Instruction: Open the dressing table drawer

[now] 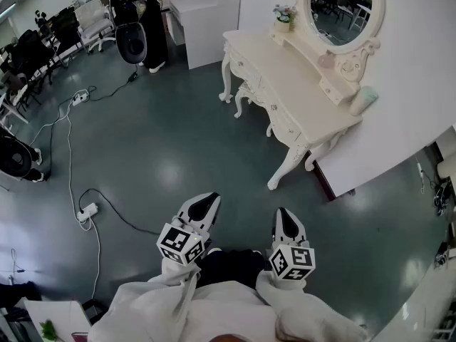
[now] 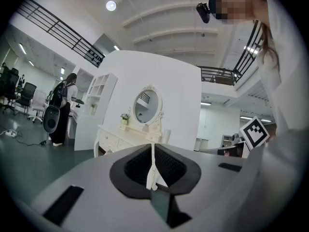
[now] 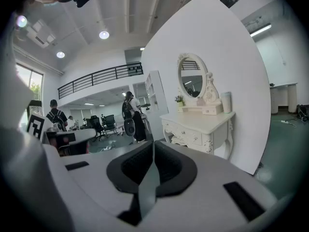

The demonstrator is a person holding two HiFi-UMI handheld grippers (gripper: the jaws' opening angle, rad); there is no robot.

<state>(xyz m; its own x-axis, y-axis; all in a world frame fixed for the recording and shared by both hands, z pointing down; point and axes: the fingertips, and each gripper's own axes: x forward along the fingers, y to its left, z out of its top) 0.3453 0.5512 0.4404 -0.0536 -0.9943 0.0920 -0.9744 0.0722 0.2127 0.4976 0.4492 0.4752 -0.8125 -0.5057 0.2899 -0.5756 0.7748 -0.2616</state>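
- Cream-white finish: the dressing table (image 1: 288, 73) stands at the far right of the scene, its back against a white partition wall (image 1: 399, 112); an oval mirror (image 1: 342, 6) rises from its far edge.
- The drawer (image 1: 267, 100) fronts run along the table's near-left face, each with a small knob; all appear flush and closed, so the task looks not yet begun.
- Open grey-green floor (image 1: 164, 141) lies between the person and the table; both tools are well apart from any knob.
- The left gripper (image 1: 205, 204) and right gripper (image 1: 286, 218) are held close to the body, side by side, tips aimed towards the table; judged a carrying posture for the approach, with nothing to reach from here.
- Left gripper fingers: clenched, with only a hairline slit between the pads; nothing held, nothing touched; the table shows beyond them in the left gripper view.
- Right gripper fingers: likewise pressed together and empty; the right gripper view shows the table ahead and to the right.
- Judgement: the person must close the distance, and a pair of jaws must part to take a knob.
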